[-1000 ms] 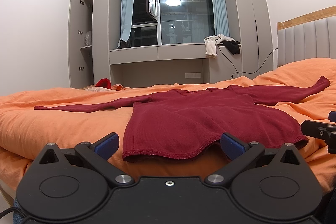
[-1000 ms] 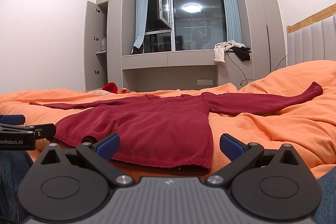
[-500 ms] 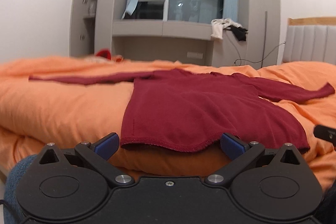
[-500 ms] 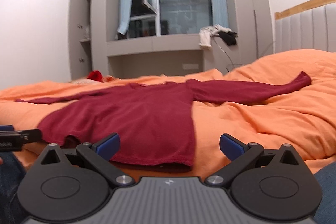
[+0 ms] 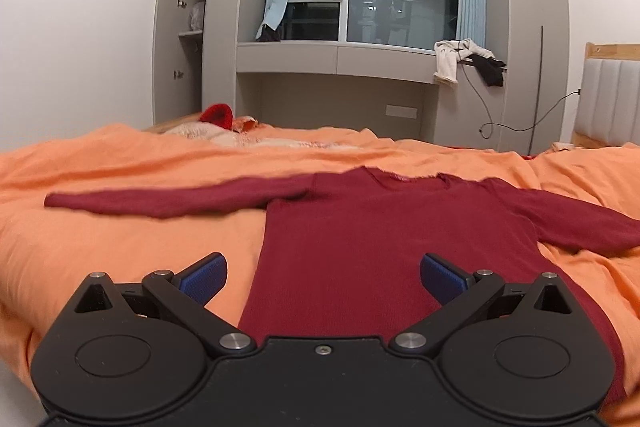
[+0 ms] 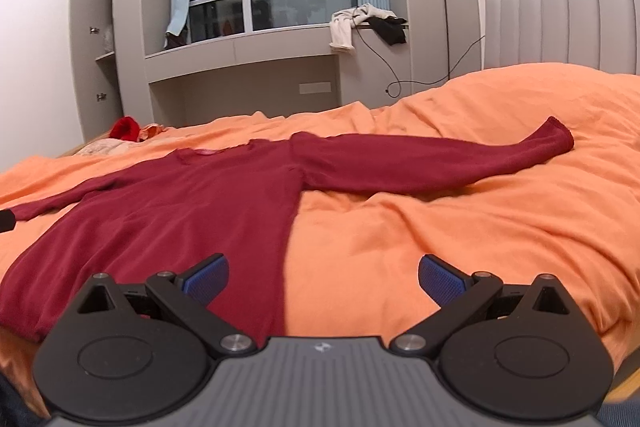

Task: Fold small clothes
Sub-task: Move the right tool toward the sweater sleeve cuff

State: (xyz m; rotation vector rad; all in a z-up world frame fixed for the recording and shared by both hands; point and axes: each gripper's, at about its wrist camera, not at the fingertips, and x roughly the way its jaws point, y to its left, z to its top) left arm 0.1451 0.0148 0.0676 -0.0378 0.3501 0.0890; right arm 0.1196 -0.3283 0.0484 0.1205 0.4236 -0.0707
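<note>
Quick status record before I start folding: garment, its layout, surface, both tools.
garment: dark red long-sleeved top
layout: spread flat, both sleeves stretched out to the sides, no fold made yet
surface: orange bedcover
left tool: open, empty, above the top's lower left side
right tool: open, empty, above the top's lower right edge
background: clothes draped on the window ledge

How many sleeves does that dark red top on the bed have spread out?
2. The red top lies flat on the orange bedspread. One sleeve stretches out to its left, the other sleeve reaches right toward the headboard. Neither is folded in yet.
</note>
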